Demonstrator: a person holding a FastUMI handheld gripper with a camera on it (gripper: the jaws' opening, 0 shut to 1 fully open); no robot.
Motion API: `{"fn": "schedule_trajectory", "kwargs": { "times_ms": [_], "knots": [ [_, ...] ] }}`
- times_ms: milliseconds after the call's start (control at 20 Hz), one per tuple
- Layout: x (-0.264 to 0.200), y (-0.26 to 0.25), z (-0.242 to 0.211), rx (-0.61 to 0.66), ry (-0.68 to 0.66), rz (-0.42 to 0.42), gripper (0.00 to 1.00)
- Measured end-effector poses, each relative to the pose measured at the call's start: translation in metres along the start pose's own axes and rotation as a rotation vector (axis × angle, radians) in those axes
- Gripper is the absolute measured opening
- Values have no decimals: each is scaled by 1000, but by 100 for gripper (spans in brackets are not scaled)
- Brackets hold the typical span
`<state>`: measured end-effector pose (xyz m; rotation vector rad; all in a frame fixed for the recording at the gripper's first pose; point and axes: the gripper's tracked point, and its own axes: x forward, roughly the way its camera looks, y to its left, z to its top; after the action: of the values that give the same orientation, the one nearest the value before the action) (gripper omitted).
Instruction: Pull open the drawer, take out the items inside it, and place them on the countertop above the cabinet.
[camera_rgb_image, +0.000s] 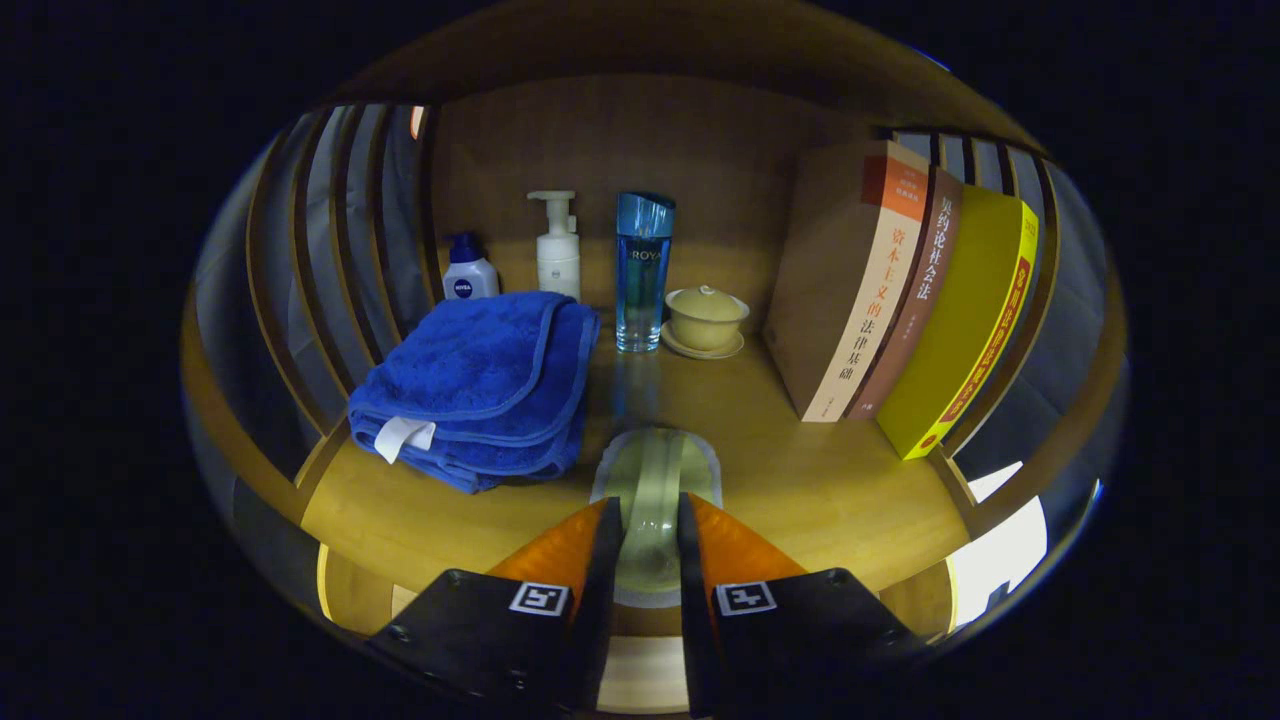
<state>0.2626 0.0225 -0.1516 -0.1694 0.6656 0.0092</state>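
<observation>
While the gripper points level into the wooden shelf bay, its 2 fingers sit narrow, pressing on either side of a pale translucent object whose far end rests on the countertop; what it is cannot be told. Beyond it stands a tall blue glass bottle lettered "ROYA", with a white pump bottle and a small Nivea bottle near the back wall. A folded blue towel lies left. A lidded yellow cup on a saucer sits beside 3 leaning books with Chinese spine titles.
</observation>
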Motion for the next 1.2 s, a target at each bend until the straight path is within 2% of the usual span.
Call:
{"fn": "schedule_trajectory", "kwargs": {
  "times_ms": [50,200,650,750,1200],
  "knots": [
    [-1,-3,2,-3,-7,-12,41],
    [-2,0,-1,2,-2,-3,62],
    [-24,19,8,14,-43,59,99],
    [-35,21,12,7,-71,59,99],
    [-117,44,37,-19,-234,161,99]
  ]
}}
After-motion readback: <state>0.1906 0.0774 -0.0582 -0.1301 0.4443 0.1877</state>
